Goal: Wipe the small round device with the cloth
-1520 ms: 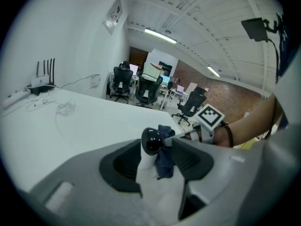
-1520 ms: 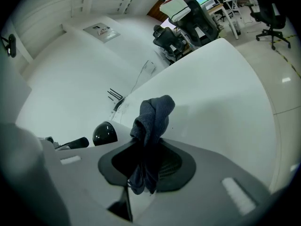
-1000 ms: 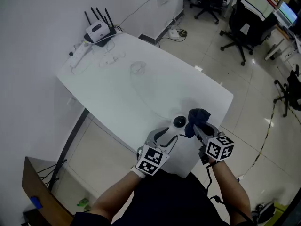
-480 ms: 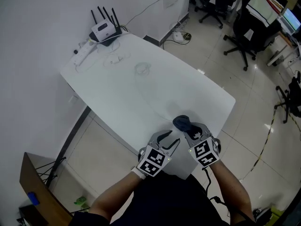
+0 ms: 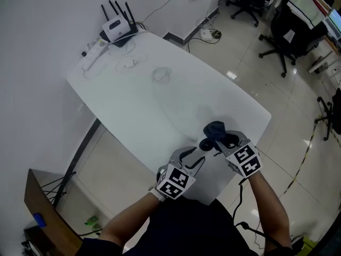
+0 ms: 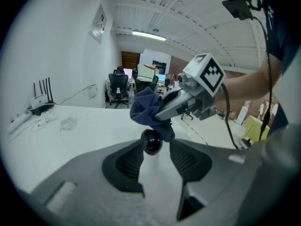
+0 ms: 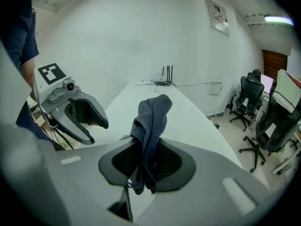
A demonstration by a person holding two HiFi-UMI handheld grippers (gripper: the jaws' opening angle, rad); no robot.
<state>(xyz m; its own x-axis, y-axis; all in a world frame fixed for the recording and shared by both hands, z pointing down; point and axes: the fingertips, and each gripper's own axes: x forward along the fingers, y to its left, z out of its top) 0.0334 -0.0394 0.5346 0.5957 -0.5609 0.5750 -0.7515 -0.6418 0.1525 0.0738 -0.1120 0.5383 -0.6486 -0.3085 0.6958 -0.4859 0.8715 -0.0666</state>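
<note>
Right gripper [image 7: 146,164] swung right, uncovering small round device [image 6: 152,141]; jaws clamped on cloth [image 7: 151,117]. Left gripper [image 6: 156,155] jaws apart, bracketing device. Wipe likely mid-way, more passes left.

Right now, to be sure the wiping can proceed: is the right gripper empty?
No, the dark blue cloth is pinched between the jaws of the right gripper.

The setting was an open-plan office. Black swivel office chairs on castors [image 5: 290,33] stood on a glossy pale tiled floor [image 5: 250,63] beside desks with computer monitors [image 6: 153,74]. A white router with four black antennas [image 5: 116,28] and a white power strip [image 5: 91,56] occupied the far end of a white rectangular table [image 5: 160,105]. A fluorescent ceiling strip light [image 6: 148,36] lit the room.
</note>
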